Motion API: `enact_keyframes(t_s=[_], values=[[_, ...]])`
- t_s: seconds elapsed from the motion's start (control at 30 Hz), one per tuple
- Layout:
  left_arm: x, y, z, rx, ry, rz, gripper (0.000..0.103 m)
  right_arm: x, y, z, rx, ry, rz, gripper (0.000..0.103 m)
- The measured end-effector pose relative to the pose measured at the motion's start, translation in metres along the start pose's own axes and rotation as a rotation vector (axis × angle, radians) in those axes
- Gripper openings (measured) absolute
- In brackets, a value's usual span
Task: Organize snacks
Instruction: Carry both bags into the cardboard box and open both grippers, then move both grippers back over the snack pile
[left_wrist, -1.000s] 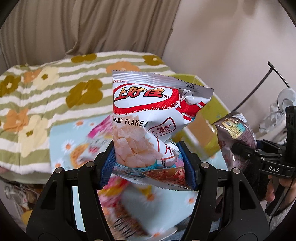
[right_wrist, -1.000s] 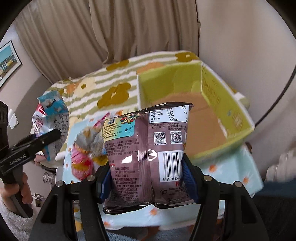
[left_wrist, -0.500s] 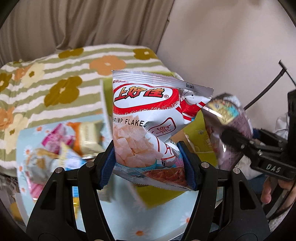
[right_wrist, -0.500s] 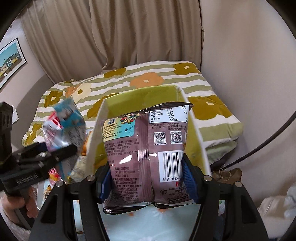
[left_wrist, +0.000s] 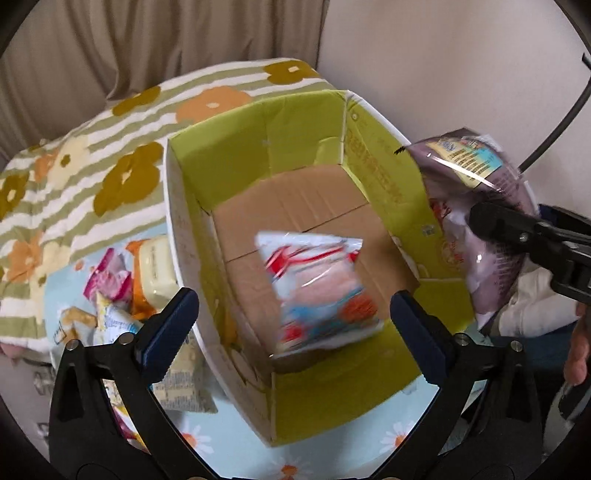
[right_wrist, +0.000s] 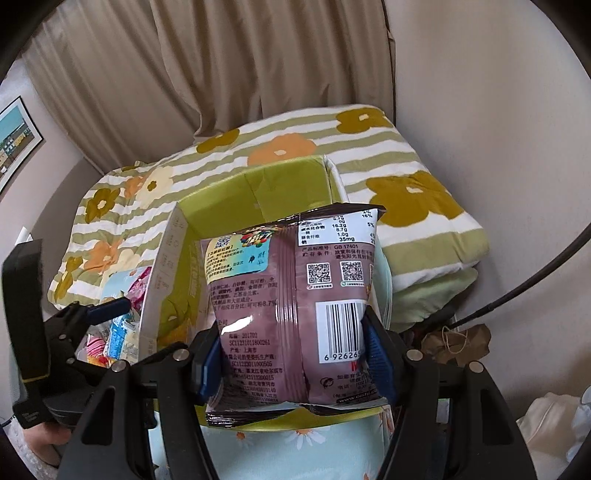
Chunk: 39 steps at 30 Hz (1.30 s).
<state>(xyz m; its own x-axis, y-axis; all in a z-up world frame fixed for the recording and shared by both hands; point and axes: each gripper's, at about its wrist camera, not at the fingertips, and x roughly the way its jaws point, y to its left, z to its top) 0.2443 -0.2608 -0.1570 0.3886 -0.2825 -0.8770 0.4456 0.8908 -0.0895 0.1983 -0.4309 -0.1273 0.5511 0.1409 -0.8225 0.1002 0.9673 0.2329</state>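
My left gripper (left_wrist: 293, 325) is open and empty above the green cardboard box (left_wrist: 258, 147). The white and red shrimp flakes bag (left_wrist: 317, 291) is free of the jaws and blurred, inside the box over its brown floor. My right gripper (right_wrist: 293, 358) is shut on a maroon snack bag (right_wrist: 291, 295) and holds it over the box (right_wrist: 284, 177). The maroon bag also shows at the right in the left wrist view (left_wrist: 480, 206), beside the box's right wall. The left gripper shows at the left in the right wrist view (right_wrist: 107, 308).
Several loose snack packets (left_wrist: 118, 291) lie on the light blue daisy cloth (left_wrist: 236, 443) left of the box. A striped flowered blanket (left_wrist: 110, 155) lies behind. Curtains and a wall stand at the back. A black cable (right_wrist: 517, 291) runs at the right.
My left gripper has opened and let go of the shrimp flakes bag, which dropped into the box. Both grippers moved over the box. The right still holds the maroon bag.
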Motion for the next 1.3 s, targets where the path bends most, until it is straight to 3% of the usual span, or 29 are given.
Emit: enact_keyframes(t_s=[0.4,0.47,0.53,0.57,0.7,0.97,1.3], values=[[-0.024,0.036,-0.017,-0.1,-0.029,0.002,0.102,0.034,0.014,0.003,-0.03,0.058,0.053,0.063],[-0.027,0.038,-0.016,-0.11,-0.037,-0.002,0.102,0.037,0.016,0.003,-0.021,0.055,0.042,0.071],[-0.028,0.041,-0.016,-0.131,-0.037,-0.023,0.102,0.037,0.016,0.001,-0.026,0.026,0.052,0.101],[-0.028,0.043,-0.017,-0.139,-0.036,-0.031,0.102,0.035,0.015,-0.001,-0.033,0.009,0.043,0.103],[-0.028,0.044,-0.022,-0.146,-0.035,-0.031,0.102,0.031,0.012,-0.009,-0.05,0.006,0.015,0.103],[-0.033,0.046,-0.026,-0.191,-0.037,-0.046,0.102,0.024,0.001,-0.014,-0.019,0.039,0.076,0.103],[-0.057,0.056,-0.052,-0.242,-0.043,0.051,0.102,0.023,0.012,-0.015,-0.081,0.001,0.107,0.103]])
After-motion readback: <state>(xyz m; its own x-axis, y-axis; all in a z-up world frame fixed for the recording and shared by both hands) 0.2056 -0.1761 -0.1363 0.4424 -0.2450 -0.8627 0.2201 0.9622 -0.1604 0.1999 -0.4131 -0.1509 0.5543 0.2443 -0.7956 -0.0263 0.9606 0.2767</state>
